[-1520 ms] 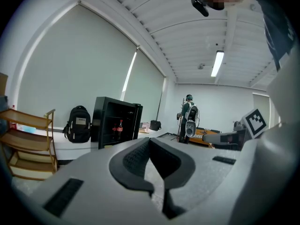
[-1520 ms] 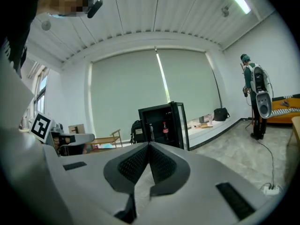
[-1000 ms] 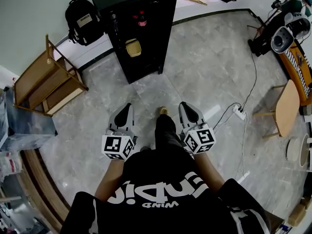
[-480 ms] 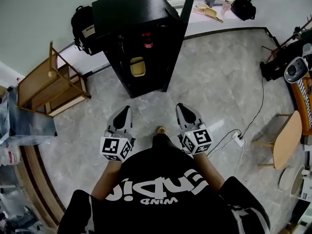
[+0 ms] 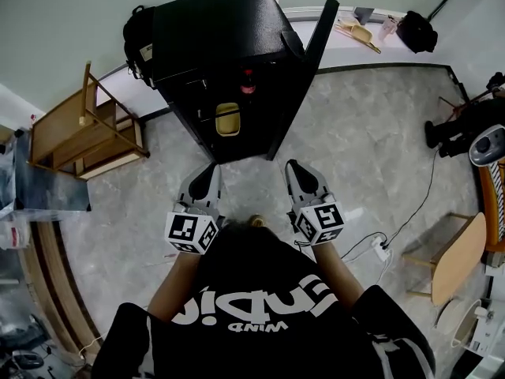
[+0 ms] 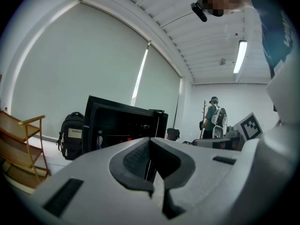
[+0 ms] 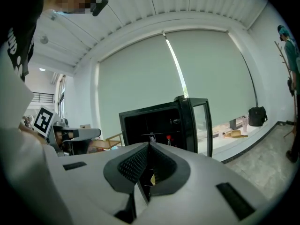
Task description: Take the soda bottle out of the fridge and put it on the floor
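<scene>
Currently both claws closed, empty: left claw (image 5: pixel 210 172), right claw (image 5: pixel 294 170). Red-capped soda bottle (image 5: pixel 248 85) inside open fridge (image 5: pixel 213 30), 12 o'clock. Risk: shut jaws knock bottle over; right claw clips door (image 5: pixel 308 61) at 1 o'clock.

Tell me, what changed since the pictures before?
The person walked toward the fridge, so the left tongs and right tongs came closer to its front. Nothing was grabbed or let go. Both tongs stayed shut and empty, the door stayed open, and the bottle stayed inside.
</scene>
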The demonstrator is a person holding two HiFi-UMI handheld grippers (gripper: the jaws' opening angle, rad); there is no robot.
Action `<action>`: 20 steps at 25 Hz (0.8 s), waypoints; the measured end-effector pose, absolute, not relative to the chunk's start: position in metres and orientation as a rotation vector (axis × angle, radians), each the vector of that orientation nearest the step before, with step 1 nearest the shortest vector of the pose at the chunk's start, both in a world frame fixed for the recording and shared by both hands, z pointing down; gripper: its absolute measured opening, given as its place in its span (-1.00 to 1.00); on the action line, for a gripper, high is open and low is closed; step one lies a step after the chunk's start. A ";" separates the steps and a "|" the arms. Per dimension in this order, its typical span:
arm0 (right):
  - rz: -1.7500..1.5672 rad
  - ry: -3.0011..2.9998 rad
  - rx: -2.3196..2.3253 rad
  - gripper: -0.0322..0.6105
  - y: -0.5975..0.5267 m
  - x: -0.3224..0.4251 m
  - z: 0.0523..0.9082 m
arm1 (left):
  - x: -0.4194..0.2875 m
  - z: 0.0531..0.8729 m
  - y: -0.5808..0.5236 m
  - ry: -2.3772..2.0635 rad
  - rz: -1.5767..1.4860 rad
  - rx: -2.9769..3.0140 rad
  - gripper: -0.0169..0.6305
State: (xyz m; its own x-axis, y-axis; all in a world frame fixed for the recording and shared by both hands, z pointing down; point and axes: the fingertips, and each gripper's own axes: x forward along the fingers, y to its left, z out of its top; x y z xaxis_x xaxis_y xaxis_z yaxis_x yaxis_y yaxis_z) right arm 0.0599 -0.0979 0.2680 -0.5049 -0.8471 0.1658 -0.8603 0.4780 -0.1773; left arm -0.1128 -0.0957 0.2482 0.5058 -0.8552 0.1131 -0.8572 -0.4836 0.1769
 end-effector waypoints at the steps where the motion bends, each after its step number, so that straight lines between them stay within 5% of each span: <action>1: 0.369 -2.653 1.541 -0.82 -0.105 0.058 0.268 | -0.113 0.247 -0.103 -1.461 0.014 2.543 -0.92; 20: 0.403 -2.647 1.600 -0.82 -0.171 0.027 0.296 | -0.117 0.279 -0.196 -1.344 0.051 2.612 -0.92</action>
